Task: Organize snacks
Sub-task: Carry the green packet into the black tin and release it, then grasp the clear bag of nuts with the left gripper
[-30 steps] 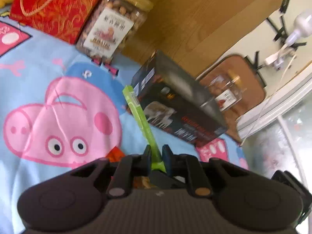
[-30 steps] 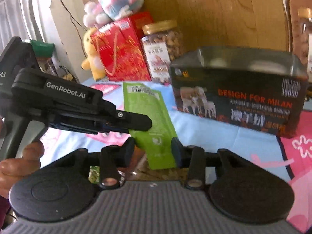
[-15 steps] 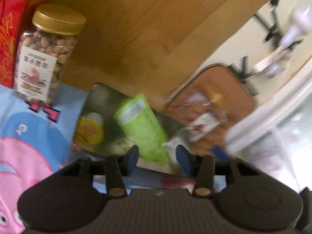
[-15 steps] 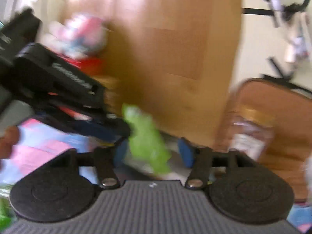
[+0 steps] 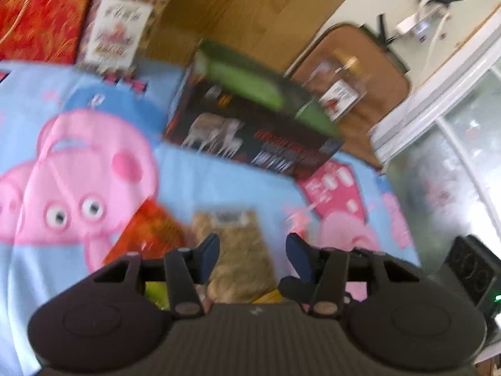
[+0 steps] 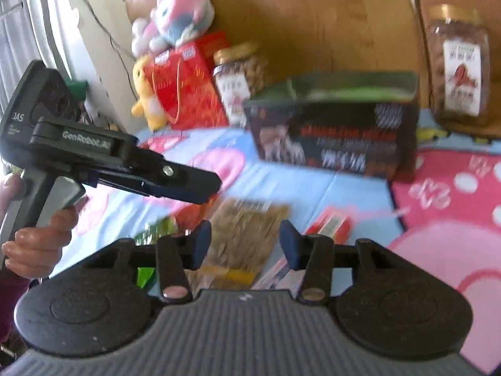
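Note:
A green snack pouch [image 5: 247, 86] lies inside the dark open box [image 5: 250, 138]; the box also shows in the right wrist view [image 6: 338, 138], with the pouch's green showing at its top [image 6: 353, 89]. My left gripper [image 5: 252, 250] is open and empty above a tan snack packet [image 5: 241, 250] on the cartoon blanket. My right gripper [image 6: 244, 241] is open and empty over the same tan packet [image 6: 247, 232]. The left gripper's body [image 6: 125, 169] shows at the left of the right wrist view. An orange packet [image 5: 150, 232] lies left of the tan one.
A nut jar [image 5: 122, 28] and a red gift bag [image 5: 40, 12] stand behind the box. A second jar [image 6: 457, 65] stands at the right by a brown chair. A small red packet [image 6: 332, 224] and a green packet [image 6: 156, 228] lie near the tan one. Plush toys [image 6: 172, 22] sit at the back.
The green pouch has left both grippers and now lies in the box. Both grippers have opened and drawn back low over the packets on the blanket.

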Demonstrator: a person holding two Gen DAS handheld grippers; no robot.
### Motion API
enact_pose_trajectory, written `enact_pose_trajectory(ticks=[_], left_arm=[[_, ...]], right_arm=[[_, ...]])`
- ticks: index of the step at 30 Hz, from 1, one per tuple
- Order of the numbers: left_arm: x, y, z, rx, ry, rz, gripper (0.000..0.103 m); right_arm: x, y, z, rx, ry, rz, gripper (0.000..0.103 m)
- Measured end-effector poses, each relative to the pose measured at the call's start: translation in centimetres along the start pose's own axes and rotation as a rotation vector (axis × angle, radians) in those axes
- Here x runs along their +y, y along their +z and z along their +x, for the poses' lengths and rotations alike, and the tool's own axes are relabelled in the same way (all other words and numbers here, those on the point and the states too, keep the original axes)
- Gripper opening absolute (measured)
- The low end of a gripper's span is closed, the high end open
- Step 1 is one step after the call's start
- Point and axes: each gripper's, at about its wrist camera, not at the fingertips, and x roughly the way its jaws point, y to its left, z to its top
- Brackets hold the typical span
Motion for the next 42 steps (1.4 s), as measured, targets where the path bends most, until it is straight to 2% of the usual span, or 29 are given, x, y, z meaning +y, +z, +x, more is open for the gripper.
enact_pose_trajectory(ticks=[2, 5, 8, 11, 14, 16, 20, 23, 26, 28, 30, 32, 34, 37, 38, 39, 40, 42], left_arm=[[0.4, -0.7, -0.2, -0.001, 0.03, 0.007, 0.05], [1.0, -0.9, -1.2, -0.029, 0.067, 0.009, 0.06], [1.4, -0.8, -0.9, -0.009, 0.06, -0.001, 0.064], [1.1, -0.7, -0.2, -0.004, 0.049, 0.008, 0.074], [0.5, -0.3, 0.6, 0.013, 0.024, 0.0, 0.074], [0.1, 0.0, 0.7, 0.011, -0.012, -0.027, 0.074], [-0.9, 0.2, 0.5, -0.027, -0.051, -0.031, 0.074], [-1.3, 0.2, 0.1, -0.038, -0.095, -0.043, 0.073], [-1.8, -0.1, 0.5, -0.044, -0.054, 0.007, 0.073], [-1.4, -0.5, 1.9, 0.018, -0.039, -0.012, 0.072], [-0.9, -0.9, 2.1, 0.035, -0.088, -0.046, 0.064], [-0.8, -1.1, 1.3, 0.009, -0.14, -0.039, 0.054], [-0.7, -0.9, 0.9, -0.013, -0.168, -0.043, 0.043], [-0.3, -0.6, 1.1, -0.03, -0.173, -0.059, 0.03], [-0.2, -0.5, 1.4, -0.033, -0.156, -0.061, 0.022], [-0.2, -0.5, 1.7, -0.033, -0.135, -0.063, 0.009], [-0.1, -0.4, 1.9, -0.036, -0.125, -0.07, 0.01], [0.8, -0.1, 1.9, -0.04, -0.159, -0.12, 0.009]], right_arm=[[0.5, -0.2, 0.0, 0.02, -0.037, -0.03, 0.042], [1.5, 0.1, -0.6, 0.024, -0.229, -0.134, 0.046], [1.0, 0.2, -0.9, 0.052, -0.157, -0.079, 0.046], [1.0, -0.4, 0.5, 0.098, -0.167, -0.073, 0.045], [1.4, -1.1, 1.5, 0.103, -0.124, -0.069, 0.046], [1.5, -1.4, 1.4, 0.087, -0.084, -0.05, 0.047], [1.4, -2.2, 0.8, 0.032, -0.082, -0.057, 0.046], [1.8, -2.9, 0.3, -0.003, -0.102, -0.117, 0.045], [2.2, -3.4, 0.0, -0.03, -0.114, -0.147, 0.045], [2.0, -3.3, 0.3, -0.034, -0.107, -0.15, 0.046], [2.1, -3.4, 0.1, -0.042, -0.122, -0.157, 0.047], [2.0, -3.6, -0.1, -0.057, -0.141, -0.166, 0.051], [1.2, -3.5, -0.4, -0.072, -0.116, -0.121, 0.052], [0.0, -3.1, -0.6, -0.089, -0.078, -0.046, 0.052], [-0.1, -3.1, -0.6, -0.094, -0.075, -0.035, 0.052], [-0.2, -3.1, -0.6, -0.099, -0.083, -0.027, 0.053], [0.0, -3.1, -0.6, -0.104, -0.1, -0.025, 0.053], [0.0, -3.1, -0.7, -0.119, -0.122, -0.015, 0.056]])
